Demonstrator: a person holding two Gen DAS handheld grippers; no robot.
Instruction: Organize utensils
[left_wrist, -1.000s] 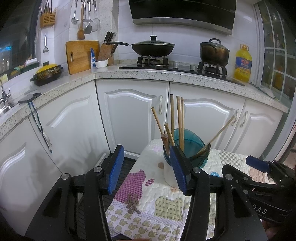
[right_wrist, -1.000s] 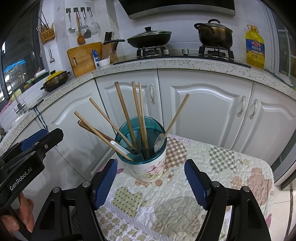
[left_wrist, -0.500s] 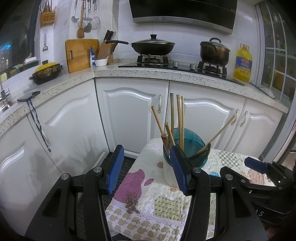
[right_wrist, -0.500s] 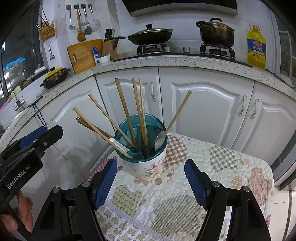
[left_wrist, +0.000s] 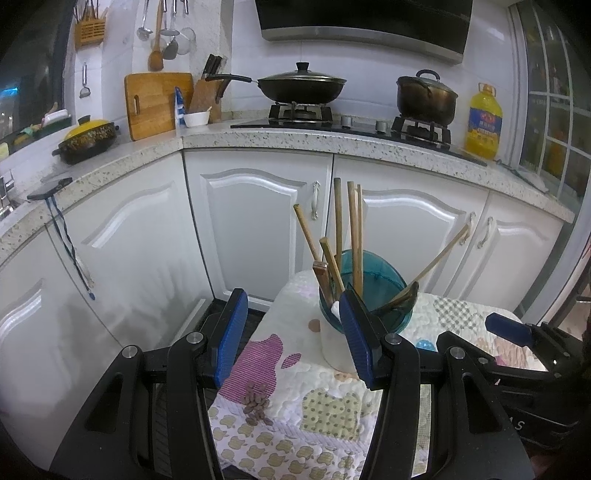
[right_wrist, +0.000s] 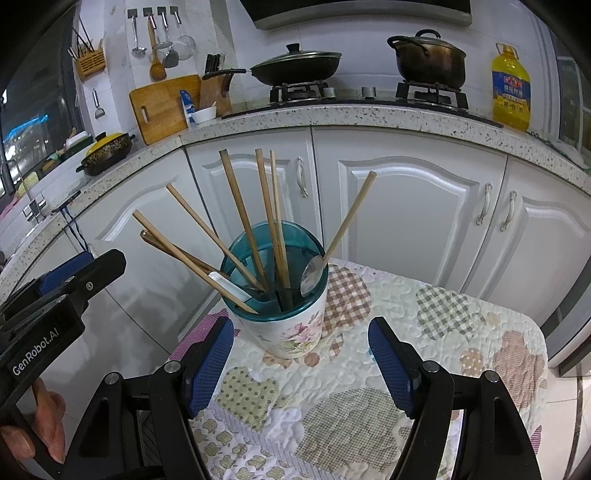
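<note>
A white floral holder (right_wrist: 291, 325) with a teal insert stands on a patchwork tablecloth (right_wrist: 443, 332). Several wooden chopsticks (right_wrist: 240, 206) lean out of it, along with a metal spoon (right_wrist: 312, 275) and a white spoon (right_wrist: 229, 286). My right gripper (right_wrist: 301, 323) is open just short of the holder, with nothing between its blue pads. My left gripper (left_wrist: 293, 297) is open too, to the left of the holder (left_wrist: 332, 347), and its right finger overlaps the holder's side. Each gripper shows in the other's view: the left gripper (right_wrist: 62, 273) and the right gripper (left_wrist: 509, 328).
White cabinet doors (right_wrist: 406, 206) run close behind the small table. Above them, a speckled counter (left_wrist: 295, 142) carries a wok, a pot, an oil bottle (right_wrist: 511, 92), a cutting board and a knife block. Small brown bits (left_wrist: 256, 402) lie on the cloth near its front-left corner.
</note>
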